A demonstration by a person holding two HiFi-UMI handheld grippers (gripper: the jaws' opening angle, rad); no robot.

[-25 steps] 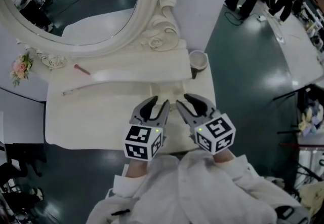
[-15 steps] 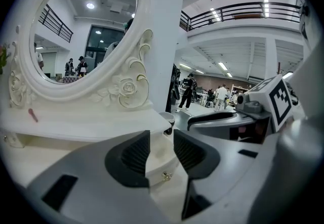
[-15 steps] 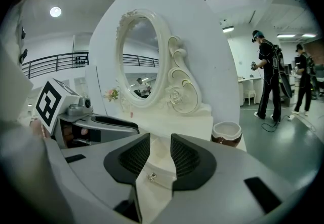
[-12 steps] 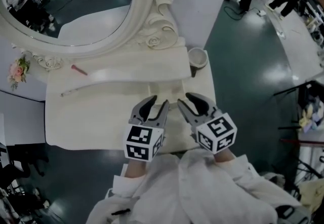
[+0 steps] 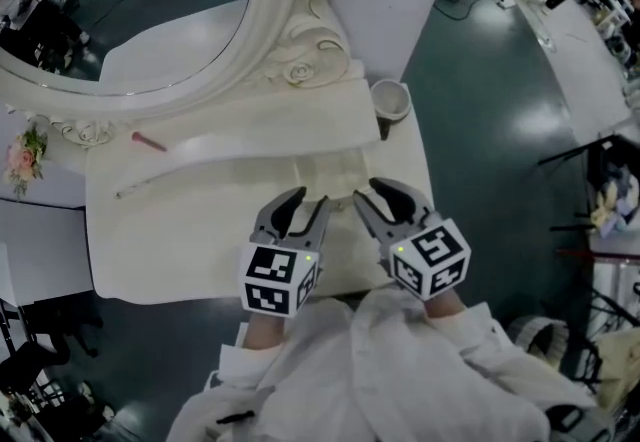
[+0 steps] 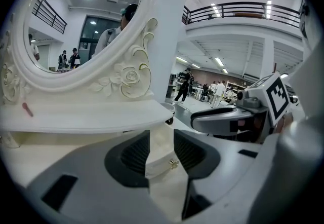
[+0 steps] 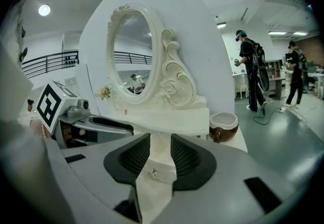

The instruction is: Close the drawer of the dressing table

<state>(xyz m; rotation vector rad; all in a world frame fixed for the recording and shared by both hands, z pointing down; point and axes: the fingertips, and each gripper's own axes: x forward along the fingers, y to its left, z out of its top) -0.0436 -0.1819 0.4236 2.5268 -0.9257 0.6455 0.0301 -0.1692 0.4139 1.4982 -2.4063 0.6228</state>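
Drawer (image 5: 330, 172) sits just ahead of left gripper (image 5: 312, 198) and right gripper (image 5: 366, 194)

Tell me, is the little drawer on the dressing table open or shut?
Open. The drawer sticks out from under the shelf, its knob well forward of the shelf's edge.

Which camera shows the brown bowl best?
The right gripper view: the bowl shows whole, side-on. The head view sees it small, from above; the left gripper view catches only its edge.
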